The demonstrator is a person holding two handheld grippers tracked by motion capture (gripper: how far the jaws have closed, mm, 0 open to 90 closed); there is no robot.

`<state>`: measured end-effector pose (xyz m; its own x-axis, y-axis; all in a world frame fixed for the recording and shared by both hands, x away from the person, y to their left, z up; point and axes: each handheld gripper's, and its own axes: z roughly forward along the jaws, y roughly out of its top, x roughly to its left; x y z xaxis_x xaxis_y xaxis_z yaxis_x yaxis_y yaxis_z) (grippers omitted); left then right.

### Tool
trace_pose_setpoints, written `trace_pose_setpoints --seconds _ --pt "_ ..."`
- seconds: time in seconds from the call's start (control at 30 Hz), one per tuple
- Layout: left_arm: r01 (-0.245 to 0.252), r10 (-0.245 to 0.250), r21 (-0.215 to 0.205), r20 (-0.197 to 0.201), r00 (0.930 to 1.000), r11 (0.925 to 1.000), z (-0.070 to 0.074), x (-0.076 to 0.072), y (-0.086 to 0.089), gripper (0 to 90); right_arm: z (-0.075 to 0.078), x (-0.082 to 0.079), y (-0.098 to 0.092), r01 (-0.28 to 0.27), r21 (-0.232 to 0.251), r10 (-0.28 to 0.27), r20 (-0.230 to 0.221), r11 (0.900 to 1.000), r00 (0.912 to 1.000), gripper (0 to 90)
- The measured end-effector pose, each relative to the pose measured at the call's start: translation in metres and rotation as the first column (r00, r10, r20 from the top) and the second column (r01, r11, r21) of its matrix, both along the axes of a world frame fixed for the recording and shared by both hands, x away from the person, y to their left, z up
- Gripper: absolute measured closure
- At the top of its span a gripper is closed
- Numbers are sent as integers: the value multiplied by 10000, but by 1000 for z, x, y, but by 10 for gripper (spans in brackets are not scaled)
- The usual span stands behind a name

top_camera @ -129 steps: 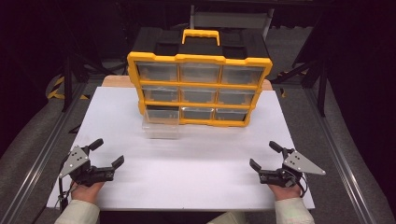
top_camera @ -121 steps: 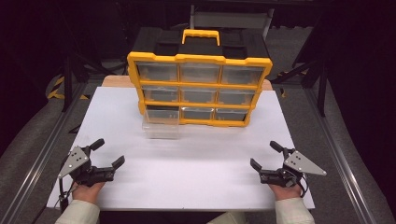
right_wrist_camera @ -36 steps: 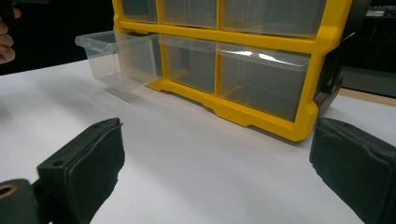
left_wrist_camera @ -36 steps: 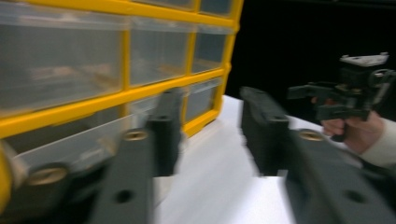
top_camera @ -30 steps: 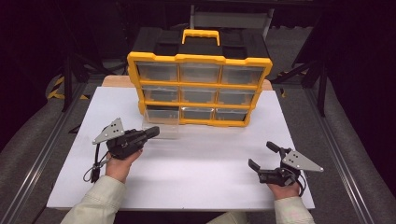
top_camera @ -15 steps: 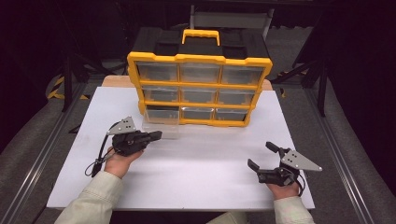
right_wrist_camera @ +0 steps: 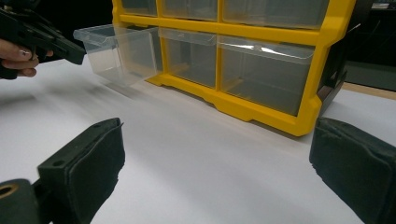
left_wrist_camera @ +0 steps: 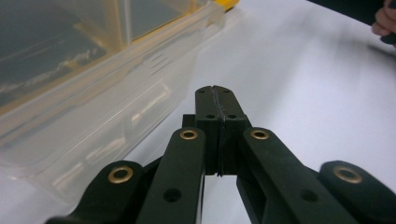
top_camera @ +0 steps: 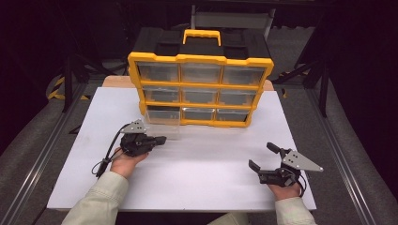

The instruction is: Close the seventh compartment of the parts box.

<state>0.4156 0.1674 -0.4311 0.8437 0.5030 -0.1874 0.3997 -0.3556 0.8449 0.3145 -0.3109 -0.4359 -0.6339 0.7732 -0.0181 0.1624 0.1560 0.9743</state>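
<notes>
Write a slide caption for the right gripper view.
Open right gripper faces the yellow drawer cabinet; the left gripper, jaws shut, nears the pulled-out clear drawer.

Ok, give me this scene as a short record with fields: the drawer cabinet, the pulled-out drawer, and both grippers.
cabinet: yellow organizer with nine clear drawers and a black top, standing at the far side of the white table
open drawer: bottom-left clear drawer, pulled partway out toward the person
left gripper: left gripper jaws shut, empty, tips just in front of the open drawer; contact cannot be told
right gripper: right gripper jaws open, empty, low over the table at the near right
</notes>
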Motion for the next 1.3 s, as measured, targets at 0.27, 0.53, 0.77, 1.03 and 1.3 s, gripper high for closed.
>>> trace_pose_setpoints --seconds 0.27,0.53,0.77,1.03,1.3 --pt "-254 254 48 -152 9996 9997 -9 3 0 894 0 0 1 -4 -30 4 -14 10000 10000 39" --pt "-876 879 119 -341 9955 9961 -12 11 3 895 0 0 1 -24 -28 24 -14 10000 10000 43" --pt "-1116 1119 118 -310 9932 9937 -12 16 2 895 0 0 0 -72 -30 72 22 10000 10000 43" --pt "-1376 1374 -21 -407 9897 9905 -12 26 1 895 1 0 0 -88 -25 88 26 10000 10000 43" --pt "-1594 1590 -46 -501 9860 9872 -14 37 -1 894 1 0 0 -74 7 74 19 10000 10000 43"
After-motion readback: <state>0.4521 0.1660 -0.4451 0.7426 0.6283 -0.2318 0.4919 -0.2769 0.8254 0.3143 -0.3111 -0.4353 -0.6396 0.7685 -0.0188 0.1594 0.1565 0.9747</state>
